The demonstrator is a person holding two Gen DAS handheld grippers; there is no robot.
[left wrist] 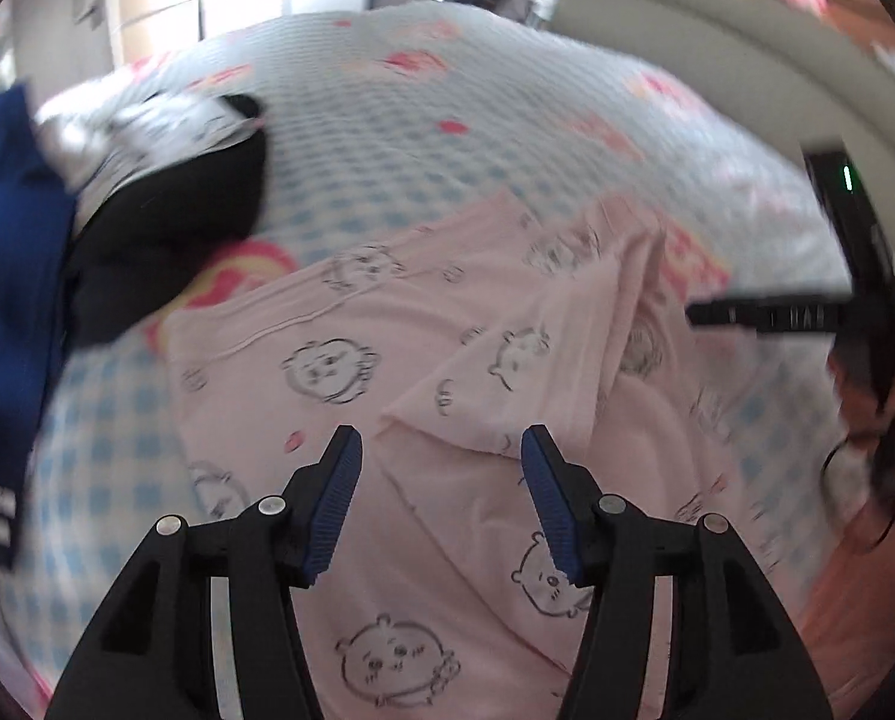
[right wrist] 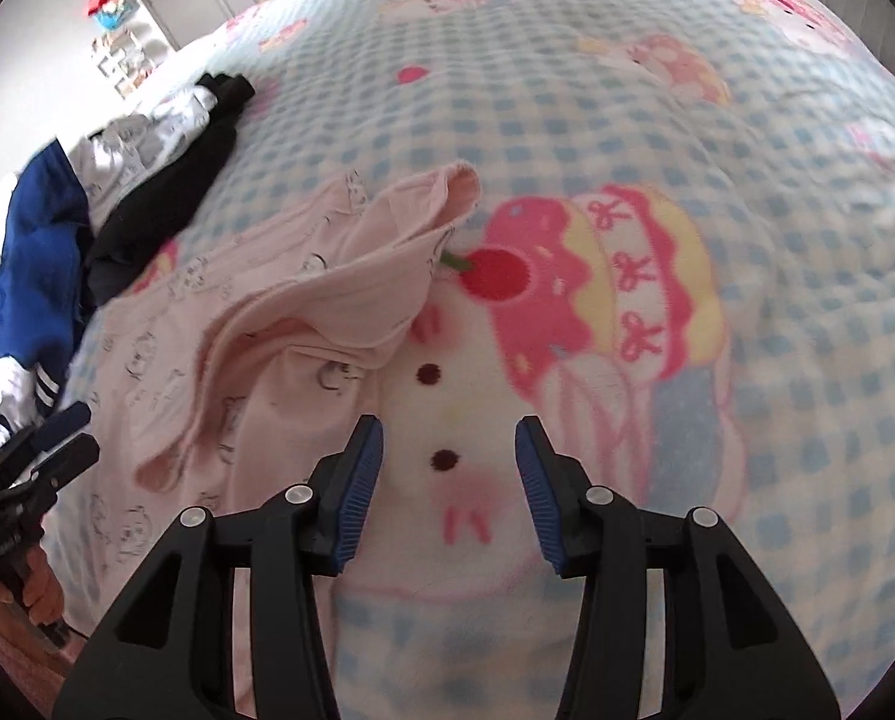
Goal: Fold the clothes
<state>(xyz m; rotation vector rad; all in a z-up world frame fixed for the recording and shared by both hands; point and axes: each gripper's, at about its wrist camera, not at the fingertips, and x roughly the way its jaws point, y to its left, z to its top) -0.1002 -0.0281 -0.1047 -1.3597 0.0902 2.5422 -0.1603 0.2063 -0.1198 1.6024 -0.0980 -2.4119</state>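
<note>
The pink garment (left wrist: 459, 372), printed with small cartoon faces, lies spread on the checked blanket (left wrist: 387, 138), and it is partly doubled over: one flap is turned back onto the body of the cloth, its edge raised in a loose ridge. In the left wrist view its length runs away from the camera, up the bed. The left gripper (left wrist: 441, 456) hangs directly above the cloth, jaws apart and holding nothing, with the corner of the turned-back flap lying just ahead between its fingers. The right gripper (right wrist: 447, 444), also spread wide and empty, is over bare blanket beside the garment; from there the cloth lies off to its left, the ridged flap (right wrist: 339, 300) ahead and to the left. So the left gripper looks the nearer to cloth, while the right would need to shift leftward to reach an edge. A heap of dark and blue clothes (right wrist: 87, 222) sits further left, apart from the pink piece.
</note>
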